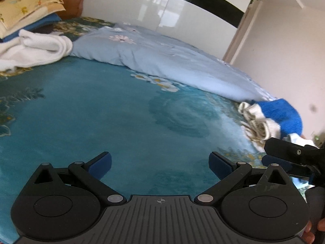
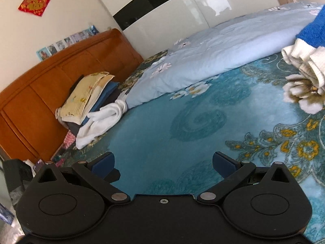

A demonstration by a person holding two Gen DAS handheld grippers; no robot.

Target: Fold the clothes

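Hovering low over the teal bedspread point(image 1: 81, 105), the left gripper point(image 1: 160, 163), jaws spread wide and grasping nothing, blue pads point(image 1: 101, 162) facing each other across bare fabric. Floating likewise over the same bedspread point(image 2: 154, 142), the right gripper point(image 2: 163, 163), released, fingers parted and empty. Showing at the right edge of the left wrist view, part of that right gripper point(image 1: 294, 156), close beside the left one.

Lying at the far right of the bed, a bundled blue-and-cream garment point(image 1: 272, 120), rumpled rather than flat, touching the edge of the pale blue quilt point(image 1: 162, 61); appearing again at the upper right of the right wrist view, the same garment point(image 2: 310, 46), well apart from both grippers. Possibly a knitted sweater, though blurring too much at the frame edge to say for sure.

Resting near the headboard point(image 2: 50, 77), a white garment point(image 2: 101, 120) loosely heaped, touching a stack of folded items topped by a yellow patterned cloth point(image 2: 85, 93). Showing in the left wrist view at upper left, the same white garment point(image 1: 34, 48) and the yellow cloth point(image 1: 26, 8) above it.

Standing behind the bed, a glossy white wardrobe point(image 1: 162, 10). Hanging on the wall, a red paper decoration point(image 2: 34, 4). Peeking in at the lower right corner of the left view, fingertips point(image 1: 310, 233) of a hand.
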